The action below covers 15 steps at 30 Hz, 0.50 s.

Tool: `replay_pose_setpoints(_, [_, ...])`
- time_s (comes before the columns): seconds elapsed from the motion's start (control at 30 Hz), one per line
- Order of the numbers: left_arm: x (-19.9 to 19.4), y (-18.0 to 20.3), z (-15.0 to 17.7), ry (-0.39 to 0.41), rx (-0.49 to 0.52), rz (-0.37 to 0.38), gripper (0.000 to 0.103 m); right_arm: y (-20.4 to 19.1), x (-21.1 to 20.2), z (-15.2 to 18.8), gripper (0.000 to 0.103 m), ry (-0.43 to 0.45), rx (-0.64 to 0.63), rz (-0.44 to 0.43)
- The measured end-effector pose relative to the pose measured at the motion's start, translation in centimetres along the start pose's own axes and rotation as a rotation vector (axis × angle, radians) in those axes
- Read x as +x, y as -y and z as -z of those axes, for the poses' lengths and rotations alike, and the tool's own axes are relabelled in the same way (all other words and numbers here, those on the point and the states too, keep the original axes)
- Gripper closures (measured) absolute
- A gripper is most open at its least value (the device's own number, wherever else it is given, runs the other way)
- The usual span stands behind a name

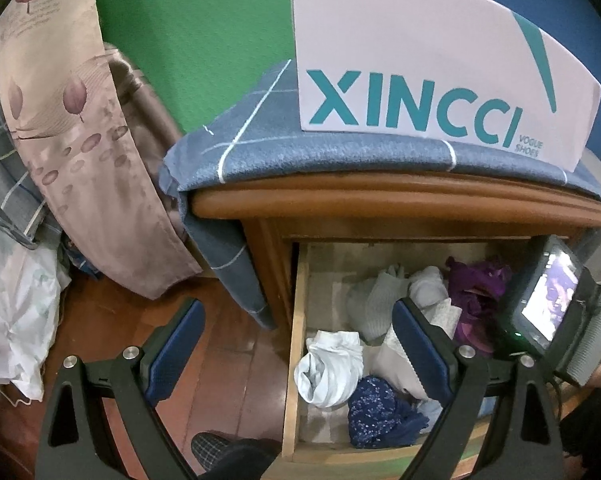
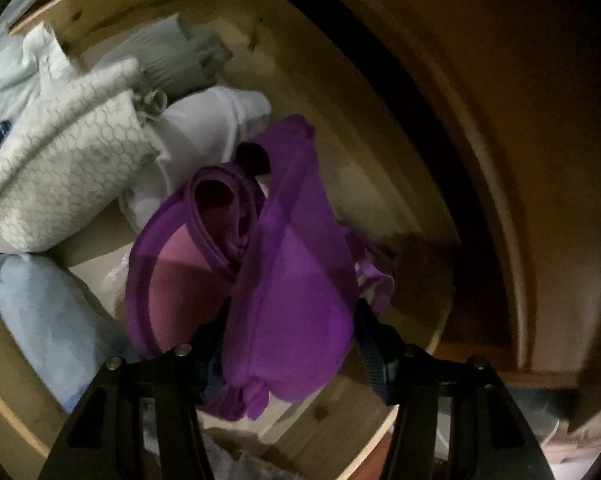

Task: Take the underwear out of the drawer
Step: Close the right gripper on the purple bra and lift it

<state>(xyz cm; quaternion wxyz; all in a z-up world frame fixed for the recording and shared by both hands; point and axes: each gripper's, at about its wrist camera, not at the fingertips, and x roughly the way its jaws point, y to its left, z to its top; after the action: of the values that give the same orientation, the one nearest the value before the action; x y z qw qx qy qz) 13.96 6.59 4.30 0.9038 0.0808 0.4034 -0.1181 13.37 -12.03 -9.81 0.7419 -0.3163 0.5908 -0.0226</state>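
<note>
left gripper (image 1: 296, 344): jaws wide apart, empty, hovering over drawer (image 1: 300, 320)
right gripper (image 2: 292, 320): jaws part-open, straddling purple bra (image 2: 292, 280); pad contact unclear
step: closing on garment
next: pinch firmly, lift clear

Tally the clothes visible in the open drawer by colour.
purple piece: 1
navy speckled piece: 1
grey ribbed piece: 1
light blue piece: 1
white pieces: 2
cream honeycomb-patterned piece: 1
Total: 7 visible; more may lie underneath.
</note>
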Motion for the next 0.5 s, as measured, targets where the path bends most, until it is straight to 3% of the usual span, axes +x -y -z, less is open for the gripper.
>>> replay_pose_setpoints(0.23, [0.9, 1.3, 0.3, -0.038, 0.036, 0.046, 0.010, 0.3, 0.0, 0.0, 0.066, 0.000, 0.022, -0.026])
replay_pose_setpoints(0.5, [2.8, 5.7, 0.9, -0.104, 0.149, 0.066, 0.010, 3.0, -0.6, 1.6, 0.074, -0.029, 0.142, -0.147])
